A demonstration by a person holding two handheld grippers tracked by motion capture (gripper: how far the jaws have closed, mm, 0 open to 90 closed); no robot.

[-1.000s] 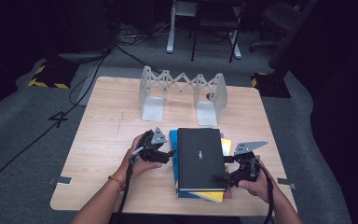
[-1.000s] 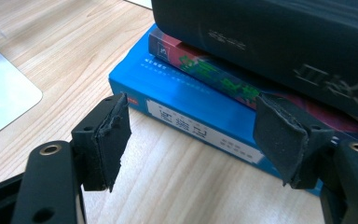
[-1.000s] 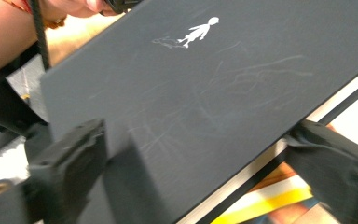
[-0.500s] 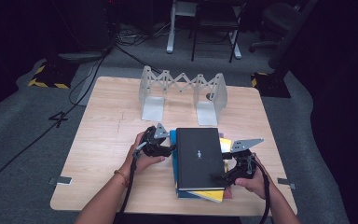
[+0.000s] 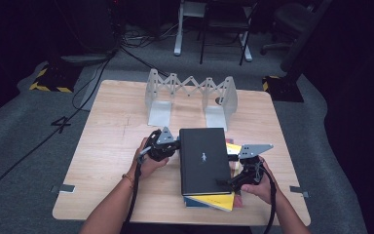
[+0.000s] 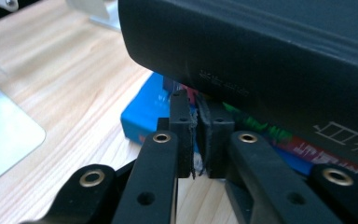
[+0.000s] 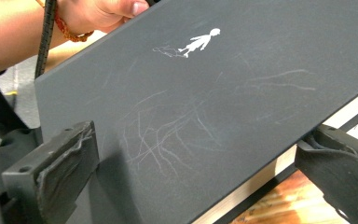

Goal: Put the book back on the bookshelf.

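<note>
A stack of books lies on the table, with a black book (image 5: 204, 161) (image 7: 214, 93) showing a small white figure on top. A blue book (image 6: 142, 114) and a yellow book (image 5: 221, 202) lie under it. My left gripper (image 5: 175, 145) (image 6: 198, 100) is at the stack's left side, pads shut together against the blue book's edge, just below the black book's (image 6: 261, 42) spine. At the right front of the stack, my right gripper (image 5: 226, 184) (image 7: 196, 172) stands open, one pad (image 7: 51, 172) on the black cover and the other below its page edge.
A grey metal folding book rack (image 5: 190, 92) stands at the back of the wooden table (image 5: 112, 146), behind the stack. Cables trail from both grippers toward the front edge. Chairs and stands stand on the floor beyond the table.
My left gripper has moved right, up to the stack's left side. The right gripper has edged in over the black book's right front edge. The books have stayed put.
</note>
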